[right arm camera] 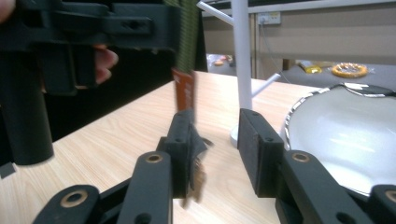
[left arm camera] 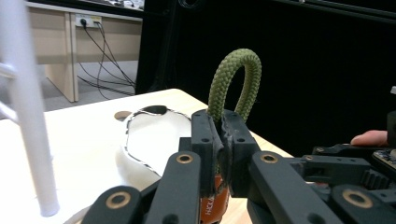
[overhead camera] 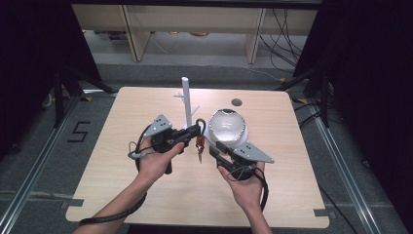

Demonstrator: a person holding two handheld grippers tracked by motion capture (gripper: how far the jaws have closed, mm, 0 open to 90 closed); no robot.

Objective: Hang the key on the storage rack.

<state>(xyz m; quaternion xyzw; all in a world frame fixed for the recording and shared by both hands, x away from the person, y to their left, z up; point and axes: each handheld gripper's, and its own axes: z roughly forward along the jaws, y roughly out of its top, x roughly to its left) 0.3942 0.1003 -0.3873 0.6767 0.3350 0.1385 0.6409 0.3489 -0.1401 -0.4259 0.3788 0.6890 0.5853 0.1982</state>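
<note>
Two grippers, left gripper point(left arm camera: 219, 140) clamping one rope loop point(left arm camera: 235, 84), one bowl point(overhead camera: 227, 127)

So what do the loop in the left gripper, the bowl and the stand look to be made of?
Loop: olive braided cord, matte, the weave visible. Bowl: probably glazed ceramic, glossy white inside with a dark patterned rim; could be plastic. Stand: smooth matte white, likely plastic or painted metal.
</note>
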